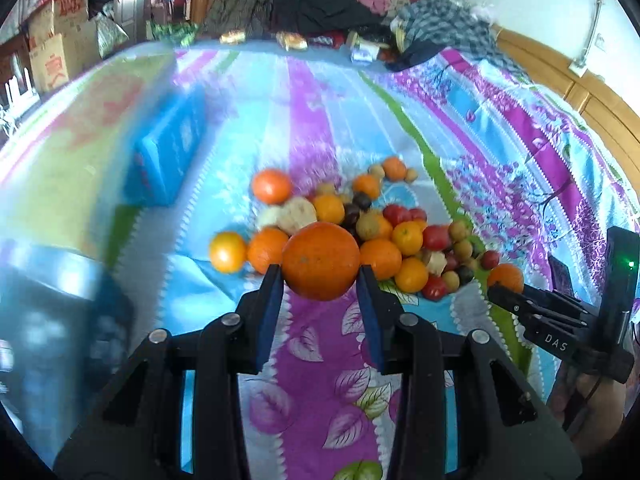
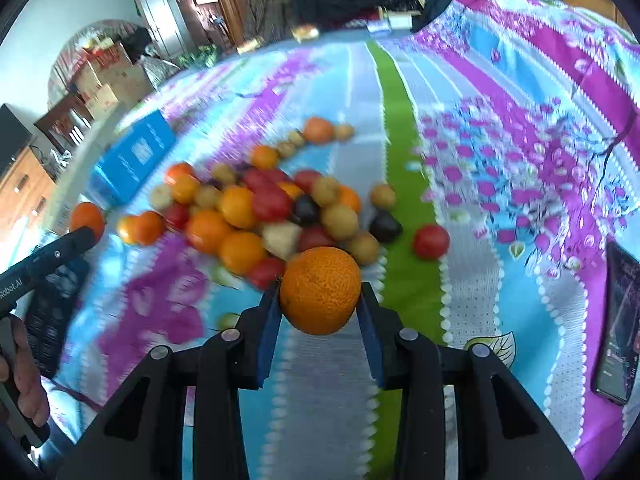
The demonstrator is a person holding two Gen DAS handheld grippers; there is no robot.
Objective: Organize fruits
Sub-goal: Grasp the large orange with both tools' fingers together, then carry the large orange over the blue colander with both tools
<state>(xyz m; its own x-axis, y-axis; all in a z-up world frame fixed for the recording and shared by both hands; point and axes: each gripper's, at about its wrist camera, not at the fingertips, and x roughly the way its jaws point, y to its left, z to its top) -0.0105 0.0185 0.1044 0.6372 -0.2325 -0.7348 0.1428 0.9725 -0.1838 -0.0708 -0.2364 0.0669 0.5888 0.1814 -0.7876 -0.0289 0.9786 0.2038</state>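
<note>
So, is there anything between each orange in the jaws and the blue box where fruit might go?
Nothing visible does. The left orange and right orange are held above the fruit pile; only open bedsheet lies before the blue box.

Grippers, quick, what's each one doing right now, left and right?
Left gripper: closed on a large orange.
Right gripper: closed on a bumpy-skinned orange.
</note>
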